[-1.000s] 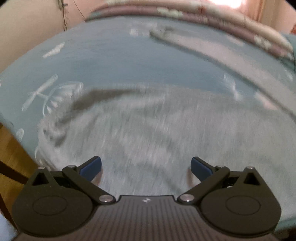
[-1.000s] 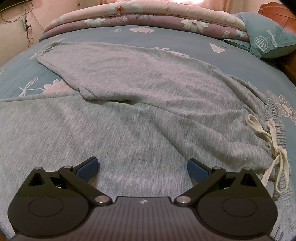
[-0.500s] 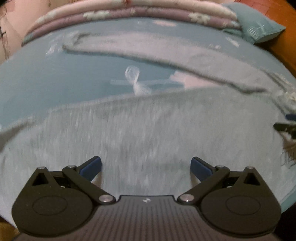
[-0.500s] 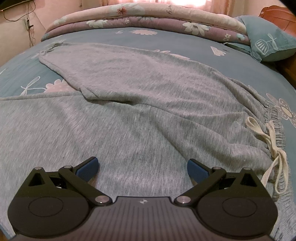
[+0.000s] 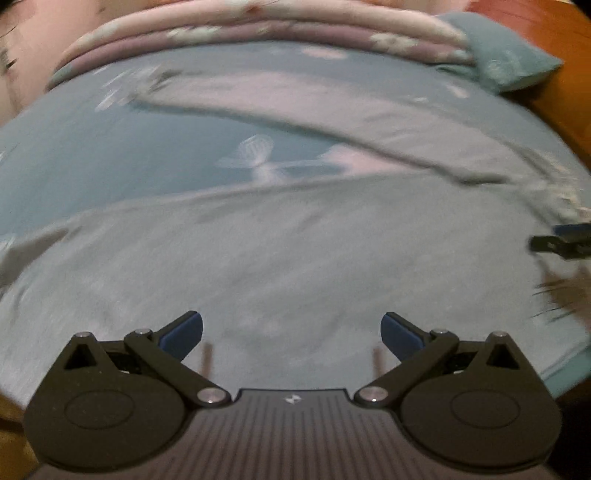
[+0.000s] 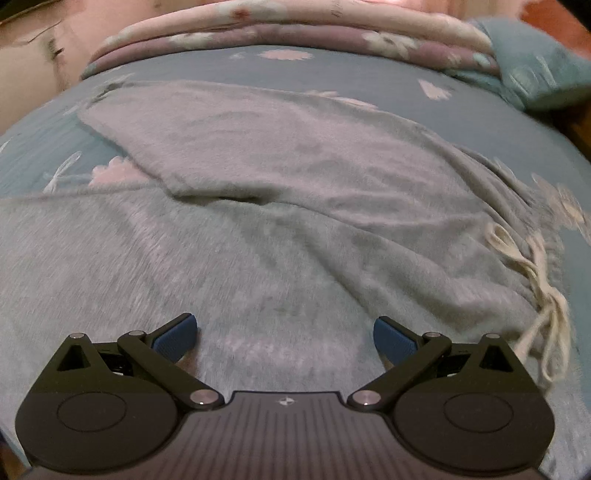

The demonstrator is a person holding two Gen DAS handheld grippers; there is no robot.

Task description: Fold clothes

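- Bed sheet [image 6: 369,70]: blue with a floral print, it carries the whole work area; a folded quilt [image 6: 295,29] and a pillow [image 6: 535,74] lie at the far edge.
- Grey trousers [image 6: 277,177]: spread flat on the sheet, legs splayed apart, the far leg lying over the near one at the crotch. Nothing is folded yet.
- Left gripper [image 5: 291,332]: fingers wide apart, empty, low over the near leg.
- Right gripper [image 6: 284,332]: fingers likewise spread, gripping nothing, over the fabric near the waist.
- Drawstring [image 6: 535,280]: cream, tied, at the waistband on the right.
- Advice: pinch the near leg's edge at two well-separated points, taking both layers, and lift evenly so the fold lands square on the far leg.
- Caveat: motion blur hides the hem; probably it lies left of the left view.
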